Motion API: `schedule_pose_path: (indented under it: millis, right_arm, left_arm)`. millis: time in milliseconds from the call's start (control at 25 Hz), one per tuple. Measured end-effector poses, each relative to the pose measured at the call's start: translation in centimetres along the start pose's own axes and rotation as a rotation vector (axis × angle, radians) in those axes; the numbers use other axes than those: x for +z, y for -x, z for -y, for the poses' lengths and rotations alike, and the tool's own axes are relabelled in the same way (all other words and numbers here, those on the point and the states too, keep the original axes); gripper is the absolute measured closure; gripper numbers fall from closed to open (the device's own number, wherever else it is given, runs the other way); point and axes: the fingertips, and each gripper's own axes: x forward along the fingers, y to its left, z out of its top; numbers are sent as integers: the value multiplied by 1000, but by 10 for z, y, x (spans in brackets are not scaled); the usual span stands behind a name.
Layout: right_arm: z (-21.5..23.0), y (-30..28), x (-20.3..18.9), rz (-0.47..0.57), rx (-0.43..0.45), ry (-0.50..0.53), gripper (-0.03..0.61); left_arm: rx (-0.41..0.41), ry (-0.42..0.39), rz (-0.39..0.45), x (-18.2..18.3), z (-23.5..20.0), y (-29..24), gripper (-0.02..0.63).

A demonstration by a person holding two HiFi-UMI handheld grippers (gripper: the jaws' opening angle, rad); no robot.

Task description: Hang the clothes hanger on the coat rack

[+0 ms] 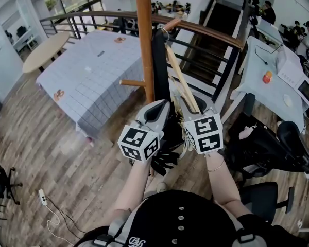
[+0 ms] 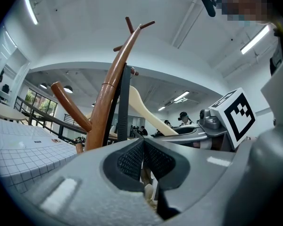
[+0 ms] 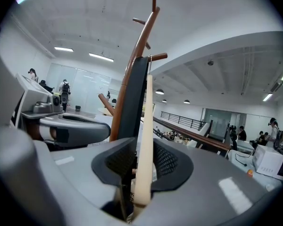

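The brown wooden coat rack (image 1: pixel 143 40) stands straight ahead, its pole (image 2: pixel 108 98) rising past both grippers. A pale wooden hanger (image 1: pixel 181 78) leans against it, its metal hook up at a peg (image 1: pixel 167 25). A black garment (image 1: pixel 159 68) hangs down the pole beside it. My right gripper (image 3: pixel 142 157) is open, with the hanger's arm (image 3: pixel 145 126) running up between its pads and a gap showing on the left side. My left gripper (image 2: pixel 142 145) is shut at its tips, close to the left of the right gripper (image 2: pixel 198 131); nothing shows between its pads.
A table with a grid-patterned cloth (image 1: pixel 95 68) lies behind the rack on the left. A dark railing (image 1: pixel 208 34) and a stairwell run behind it. A white desk (image 1: pixel 265 73) and black office chairs (image 1: pixel 280 148) stand to the right. A power strip (image 1: pixel 43 197) lies on the wooden floor.
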Motion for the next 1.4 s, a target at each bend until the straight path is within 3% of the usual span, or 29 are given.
schedule_pose_path:
  millis: [520,960,1400]
  right_arm:
    - [-6,44,2,60,7,-10,450]
    - [-31,81,0,79,74,3,426]
    - [-46,130,-9,116,105,-33,455]
  left_arm:
    - [5,-17,-17,-3,35,16,617]
    - [2,-23,-2,4,69,35,617]
    - [6,-22,6,2,118,59,617]
